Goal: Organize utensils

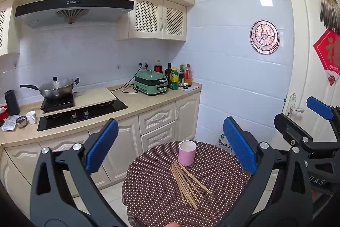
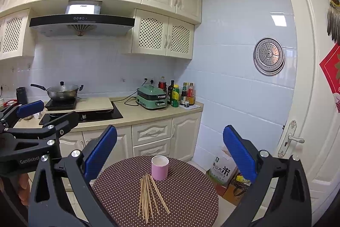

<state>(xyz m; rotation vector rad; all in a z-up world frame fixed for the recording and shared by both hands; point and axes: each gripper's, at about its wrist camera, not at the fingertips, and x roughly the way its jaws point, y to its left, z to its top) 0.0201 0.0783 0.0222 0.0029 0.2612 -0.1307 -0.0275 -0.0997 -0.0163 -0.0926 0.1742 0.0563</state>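
A pink cup (image 1: 187, 152) (image 2: 159, 167) stands upright near the far edge of a small round table (image 1: 148, 188) (image 2: 191, 190) with a brown polka-dot cloth. Several wooden chopsticks (image 1: 188, 183) (image 2: 148, 195) lie fanned out on the cloth just in front of the cup. My left gripper (image 1: 170, 148) is open, held above the table's near side with nothing between its blue pads. My right gripper (image 2: 170, 154) is open too and also holds nothing. Each gripper shows in the other's view, the right gripper (image 1: 306, 118) to the right and the left gripper (image 2: 46, 115) to the left.
Behind the table runs a kitchen counter (image 2: 136, 114) with a hob, a lidded wok (image 2: 62, 92), a green appliance (image 2: 152, 98) and several bottles (image 2: 180, 95). A rice bag (image 2: 223, 169) and boxes sit on the floor by the white door (image 2: 314, 99).
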